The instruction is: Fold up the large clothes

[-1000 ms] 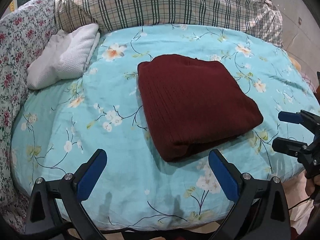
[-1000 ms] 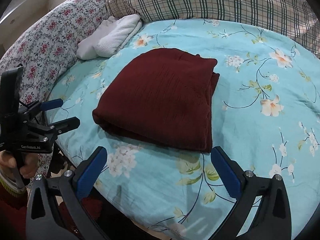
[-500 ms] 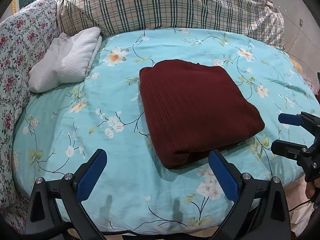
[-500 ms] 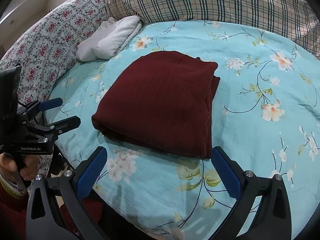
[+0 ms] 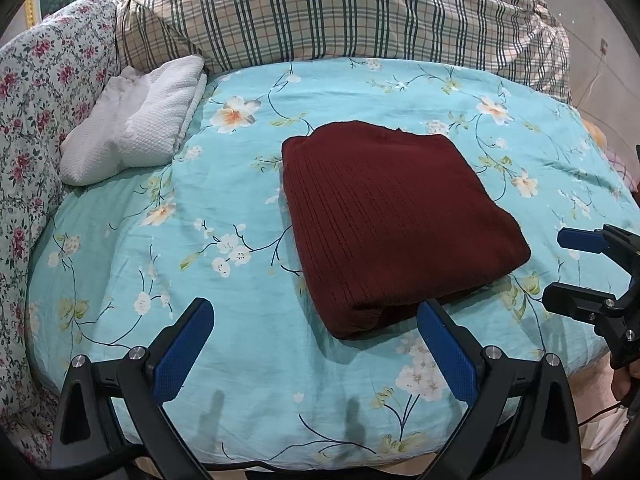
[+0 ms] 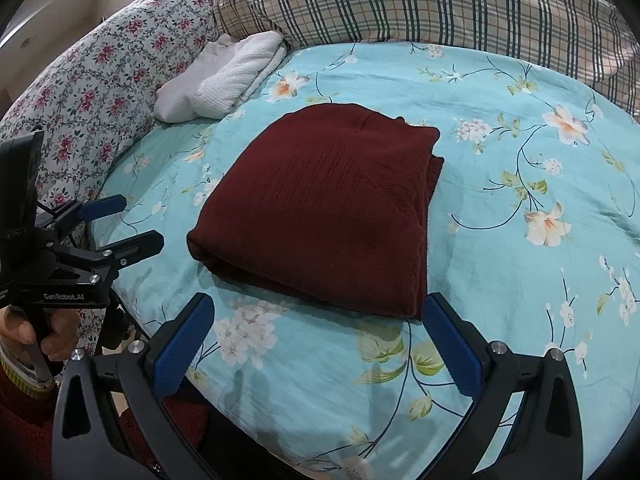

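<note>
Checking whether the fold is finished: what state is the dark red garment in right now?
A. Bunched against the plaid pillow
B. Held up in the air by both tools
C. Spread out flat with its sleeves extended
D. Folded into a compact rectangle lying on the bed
D: the dark red garment lies folded in a neat rectangle on the floral sheet, with the left tool and right tool both open and clear of it.

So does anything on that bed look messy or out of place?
Mostly tidy. The dark red garment lies folded on the turquoise sheet, though at its far right corner the layers don't line up. The white cloth near the pillows looks loosely bunched.
</note>
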`<state>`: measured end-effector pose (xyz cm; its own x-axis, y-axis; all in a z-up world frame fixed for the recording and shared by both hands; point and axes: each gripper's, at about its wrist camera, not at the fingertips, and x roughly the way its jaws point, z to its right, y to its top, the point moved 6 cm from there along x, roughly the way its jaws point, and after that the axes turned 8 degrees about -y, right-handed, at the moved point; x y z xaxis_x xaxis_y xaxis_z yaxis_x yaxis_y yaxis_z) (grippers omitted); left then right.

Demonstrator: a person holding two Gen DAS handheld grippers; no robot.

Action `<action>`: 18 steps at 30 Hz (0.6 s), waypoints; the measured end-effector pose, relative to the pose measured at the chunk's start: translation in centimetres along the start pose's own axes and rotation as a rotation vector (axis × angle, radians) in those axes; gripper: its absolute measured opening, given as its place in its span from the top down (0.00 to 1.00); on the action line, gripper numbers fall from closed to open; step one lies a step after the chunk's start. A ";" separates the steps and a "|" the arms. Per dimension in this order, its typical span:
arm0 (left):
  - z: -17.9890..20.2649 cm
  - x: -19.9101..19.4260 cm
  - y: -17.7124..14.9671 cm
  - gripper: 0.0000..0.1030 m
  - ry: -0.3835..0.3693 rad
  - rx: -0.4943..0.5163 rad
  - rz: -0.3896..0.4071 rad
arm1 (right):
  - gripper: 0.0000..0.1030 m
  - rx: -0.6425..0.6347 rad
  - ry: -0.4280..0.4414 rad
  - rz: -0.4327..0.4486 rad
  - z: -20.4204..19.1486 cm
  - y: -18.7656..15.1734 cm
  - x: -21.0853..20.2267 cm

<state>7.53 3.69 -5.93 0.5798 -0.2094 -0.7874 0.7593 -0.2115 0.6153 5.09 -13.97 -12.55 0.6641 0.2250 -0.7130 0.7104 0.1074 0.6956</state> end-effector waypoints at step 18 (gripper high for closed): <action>0.9 0.2 0.2 0.01 0.017 0.013 -0.003 | 0.00 0.012 0.007 0.011 0.2 0.7 -0.2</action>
<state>7.58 2.75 -5.90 0.5825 -0.1929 -0.7896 0.7573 -0.2242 0.6134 5.51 -14.14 -11.96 0.6707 0.2326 -0.7044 0.7055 0.0933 0.7025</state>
